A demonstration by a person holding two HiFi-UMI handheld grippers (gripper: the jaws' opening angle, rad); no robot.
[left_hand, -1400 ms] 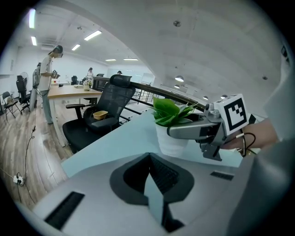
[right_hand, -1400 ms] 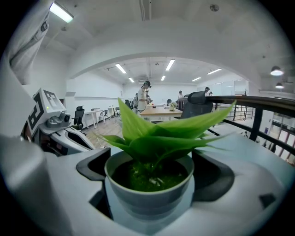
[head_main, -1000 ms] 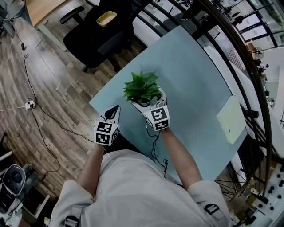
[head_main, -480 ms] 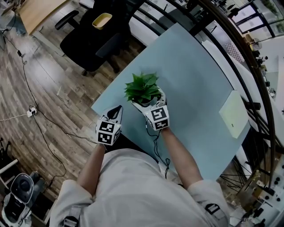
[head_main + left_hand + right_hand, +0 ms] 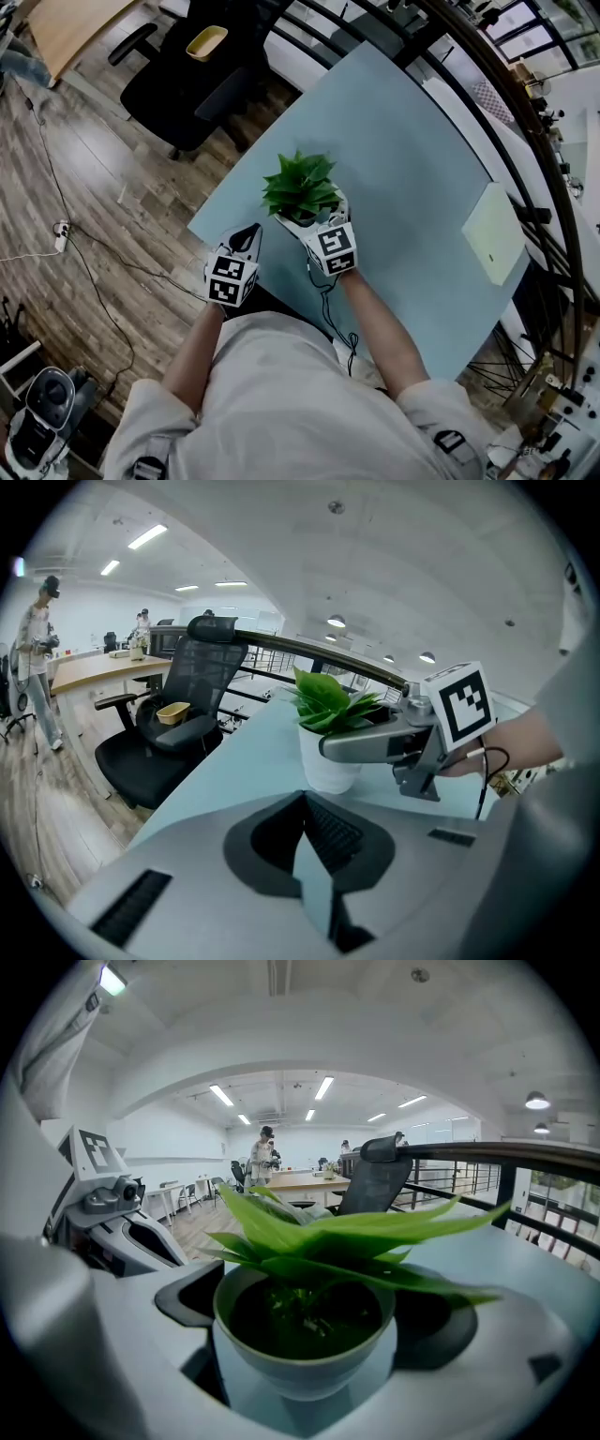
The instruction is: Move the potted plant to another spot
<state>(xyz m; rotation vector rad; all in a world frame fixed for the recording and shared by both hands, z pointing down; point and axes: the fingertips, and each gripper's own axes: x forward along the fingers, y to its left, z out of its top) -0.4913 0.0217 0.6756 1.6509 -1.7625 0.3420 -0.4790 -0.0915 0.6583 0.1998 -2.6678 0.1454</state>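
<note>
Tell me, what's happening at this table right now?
A person stands at the corner of a pale blue table with a gripper in each hand. The right gripper has its jaws closed against the sides of the potted plant, whose white pot seems to sit on the table. The left gripper is shut and empty, hovering near the table's edge.

There are no words, numbers or brand names to read anywhere. The only marks are black-and-white square patterns on the left gripper (image 5: 250,232) and, at 2 o'clock from it, the right gripper (image 5: 315,211). They spell nothing.
</note>
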